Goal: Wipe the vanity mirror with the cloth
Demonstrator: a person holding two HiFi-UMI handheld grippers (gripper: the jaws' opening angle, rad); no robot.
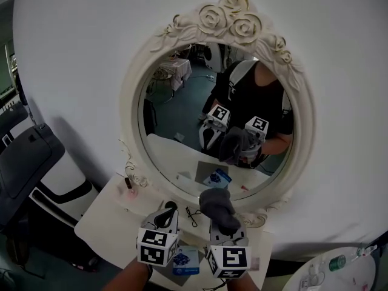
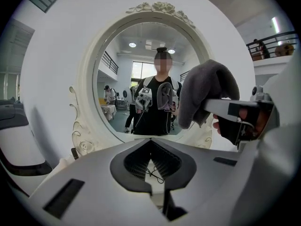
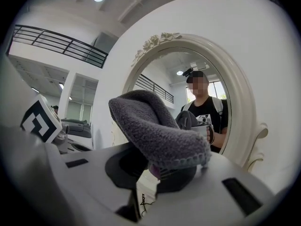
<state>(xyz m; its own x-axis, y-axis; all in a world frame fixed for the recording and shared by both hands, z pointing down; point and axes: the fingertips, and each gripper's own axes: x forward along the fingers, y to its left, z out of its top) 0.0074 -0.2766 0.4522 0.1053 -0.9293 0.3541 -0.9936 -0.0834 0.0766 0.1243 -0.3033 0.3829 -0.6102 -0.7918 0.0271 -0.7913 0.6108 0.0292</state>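
The oval vanity mirror [image 1: 182,117] in its cream rose-carved frame [image 1: 134,96] hangs on a white wall above a small table. My right gripper [image 1: 223,225] is shut on a grey cloth [image 1: 218,205] and holds it just below the mirror's lower rim, apart from the glass. In the right gripper view the cloth [image 3: 155,126] drapes over the jaws, with the mirror [image 3: 197,107] ahead. My left gripper [image 1: 168,212] hangs beside it to the left, shut with nothing in it. In the left gripper view the cloth [image 2: 204,91] shows at right before the mirror [image 2: 141,79].
A white table [image 1: 112,217] under the mirror carries a thin black cable [image 1: 193,214], a blue packet [image 1: 186,260] and a small pink item [image 1: 131,190]. A dark chair [image 1: 27,156] stands at the left. A round table with small bottles [image 1: 336,265] is at the bottom right.
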